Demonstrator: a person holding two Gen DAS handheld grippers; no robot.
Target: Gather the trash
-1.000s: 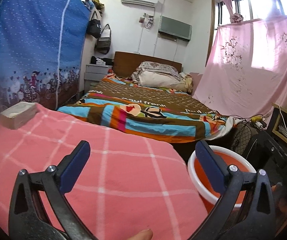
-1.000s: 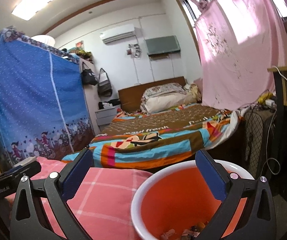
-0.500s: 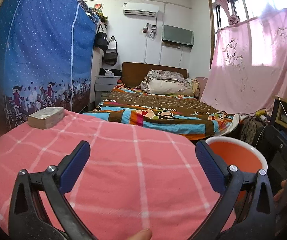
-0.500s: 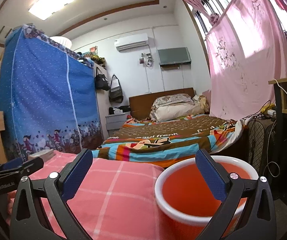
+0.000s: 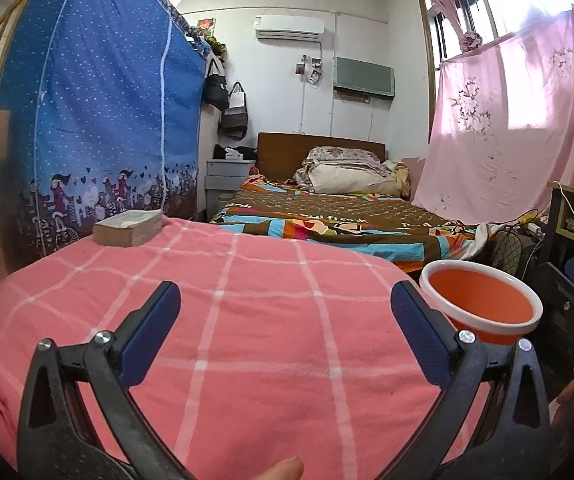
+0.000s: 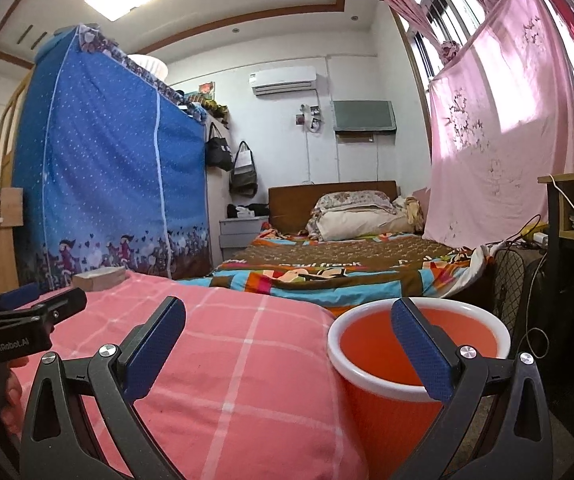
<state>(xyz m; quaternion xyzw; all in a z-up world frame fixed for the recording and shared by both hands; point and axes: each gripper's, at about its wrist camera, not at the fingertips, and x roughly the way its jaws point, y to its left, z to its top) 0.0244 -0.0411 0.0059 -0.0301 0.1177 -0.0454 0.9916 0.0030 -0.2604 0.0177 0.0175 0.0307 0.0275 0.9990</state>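
An orange bin with a white rim (image 5: pixel 481 304) (image 6: pixel 415 354) stands just right of the table draped in a pink checked cloth (image 5: pixel 255 320) (image 6: pixel 223 364). My left gripper (image 5: pixel 285 328) hovers open over the cloth with nothing between its blue pads. My right gripper (image 6: pixel 287 344) is open too, its right finger over the bin's mouth and its left finger over the cloth. The bin's bottom is hidden from both views. No trash shows on the cloth. The left gripper's body (image 6: pixel 19 328) appears at the left edge of the right wrist view.
A small tan box (image 5: pixel 129 226) (image 6: pixel 99 278) sits at the cloth's far left corner. Beyond lie a bed with a colourful blanket (image 5: pixel 327 220), a blue fabric wardrobe (image 5: pixel 99 120) at left, and a desk, a fan and cables (image 6: pixel 527 264) at right.
Both grippers have drawn back and dropped lower, tilting up toward level. The bin now shows from the side, its contents out of sight. More of the cloth shows in the left view.
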